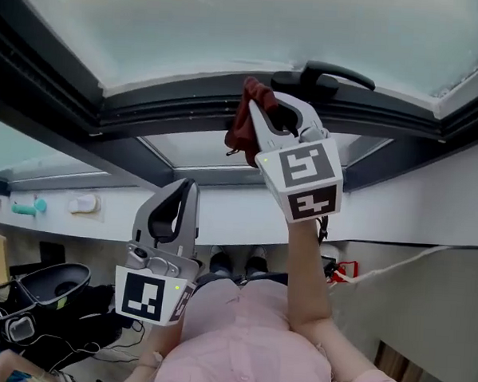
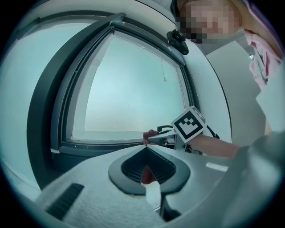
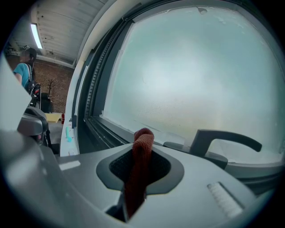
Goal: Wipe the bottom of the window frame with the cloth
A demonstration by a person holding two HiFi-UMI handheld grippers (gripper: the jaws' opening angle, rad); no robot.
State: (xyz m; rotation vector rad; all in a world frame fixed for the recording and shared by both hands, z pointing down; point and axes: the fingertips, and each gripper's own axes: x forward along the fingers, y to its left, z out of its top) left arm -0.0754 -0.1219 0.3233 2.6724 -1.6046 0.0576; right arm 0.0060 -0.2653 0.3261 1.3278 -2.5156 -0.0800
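the right gripper (image 1: pixel 263 108) was raised, its jaws pinching a red cloth (image 1: pixel 242 126) held at the dark bottom rail of the window frame (image 1: pixel 179 105), just beside the black handle (image 1: pixel 333 75). the left gripper (image 1: pixel 184 193) hung lower near the white sill, jaws pressed together; a reddish patch in their gap was too unclear to name.

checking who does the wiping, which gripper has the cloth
The right gripper, its jaws pinching the red cloth at the window frame; the left gripper holds nothing.

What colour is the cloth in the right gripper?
A dark red woven cloth, clearest in the right gripper view.
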